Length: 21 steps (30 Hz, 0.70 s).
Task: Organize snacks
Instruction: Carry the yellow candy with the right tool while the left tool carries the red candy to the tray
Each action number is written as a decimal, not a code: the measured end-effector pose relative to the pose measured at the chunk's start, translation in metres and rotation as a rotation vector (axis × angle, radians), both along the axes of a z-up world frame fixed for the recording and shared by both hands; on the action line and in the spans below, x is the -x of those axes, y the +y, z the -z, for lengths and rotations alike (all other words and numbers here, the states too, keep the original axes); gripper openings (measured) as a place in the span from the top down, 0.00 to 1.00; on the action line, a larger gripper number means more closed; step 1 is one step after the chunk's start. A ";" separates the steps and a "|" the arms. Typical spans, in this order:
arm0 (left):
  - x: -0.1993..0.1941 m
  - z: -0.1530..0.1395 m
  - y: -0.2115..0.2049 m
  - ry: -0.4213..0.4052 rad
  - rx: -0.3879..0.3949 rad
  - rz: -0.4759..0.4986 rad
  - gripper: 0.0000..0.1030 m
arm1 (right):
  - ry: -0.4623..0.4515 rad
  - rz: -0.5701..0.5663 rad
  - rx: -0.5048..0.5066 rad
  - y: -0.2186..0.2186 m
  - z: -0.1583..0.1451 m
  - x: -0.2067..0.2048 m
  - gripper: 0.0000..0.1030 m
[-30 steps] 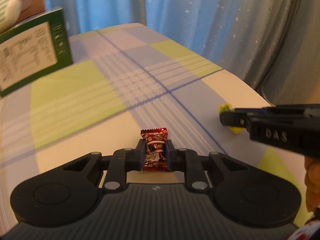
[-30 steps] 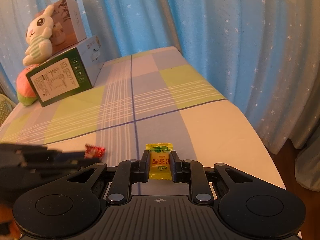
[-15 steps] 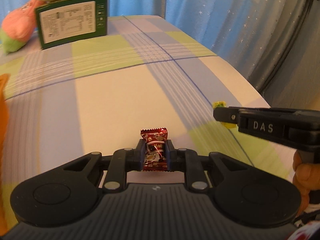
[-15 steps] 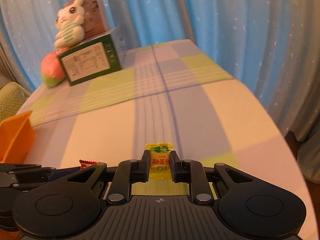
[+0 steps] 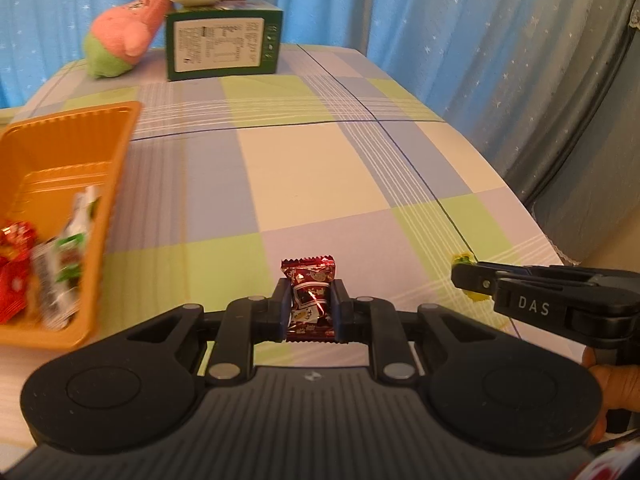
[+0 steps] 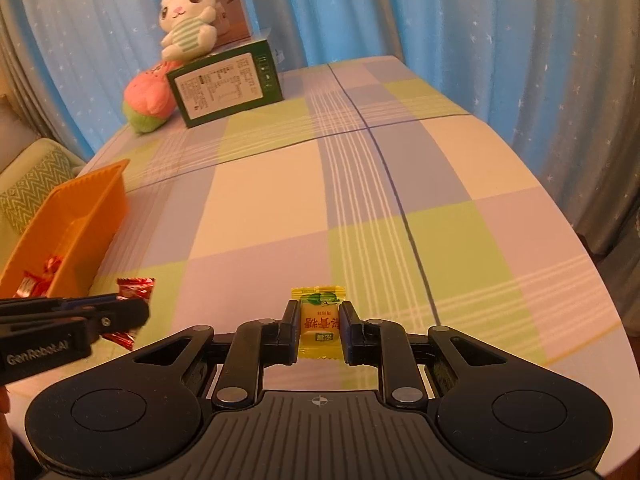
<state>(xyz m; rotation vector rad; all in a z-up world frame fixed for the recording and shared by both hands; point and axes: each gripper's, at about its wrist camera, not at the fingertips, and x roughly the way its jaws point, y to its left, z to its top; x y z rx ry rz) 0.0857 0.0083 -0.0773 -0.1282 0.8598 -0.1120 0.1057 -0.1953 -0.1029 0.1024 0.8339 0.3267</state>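
My left gripper (image 5: 311, 298) is shut on a dark red wrapped candy (image 5: 310, 296) and holds it above the checked tablecloth. My right gripper (image 6: 319, 320) is shut on a yellow wrapped candy (image 6: 319, 326). In the left wrist view the right gripper (image 5: 464, 276) shows side-on at the right with a bit of the yellow candy (image 5: 461, 258) at its tip. In the right wrist view the left gripper (image 6: 132, 314) shows at the left with the red candy (image 6: 134, 289). An orange tray (image 5: 106, 216) at the left holds several wrapped snacks (image 5: 60, 264); it also shows in the right wrist view (image 6: 92, 216).
A green box (image 6: 224, 86), a pink and green plush (image 6: 146, 98) and a white rabbit plush (image 6: 186, 20) stand at the table's far end. Blue curtains hang behind. The table's right edge (image 6: 580, 240) curves round near me. A cushioned seat (image 6: 28, 184) is at far left.
Both grippers have swung to the left, each with its candy still held. The orange tray has come into view at the left in both views.
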 end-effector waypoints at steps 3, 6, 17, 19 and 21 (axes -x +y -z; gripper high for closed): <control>0.016 -0.010 0.007 -0.011 0.004 -0.015 0.83 | -0.008 -0.010 0.001 0.004 -0.009 0.016 0.80; 0.030 -0.019 0.012 -0.025 0.004 -0.023 0.83 | -0.022 -0.025 0.004 0.011 -0.017 0.029 0.80; 0.063 -0.044 0.032 -0.067 0.013 -0.058 0.83 | -0.069 -0.094 0.008 0.043 -0.040 0.056 0.80; 0.067 -0.046 0.034 -0.071 0.015 -0.064 0.82 | -0.074 -0.106 0.008 0.049 -0.043 0.058 0.80; 0.071 -0.048 0.039 -0.076 0.017 -0.070 0.83 | -0.077 -0.119 0.007 0.054 -0.044 0.059 0.80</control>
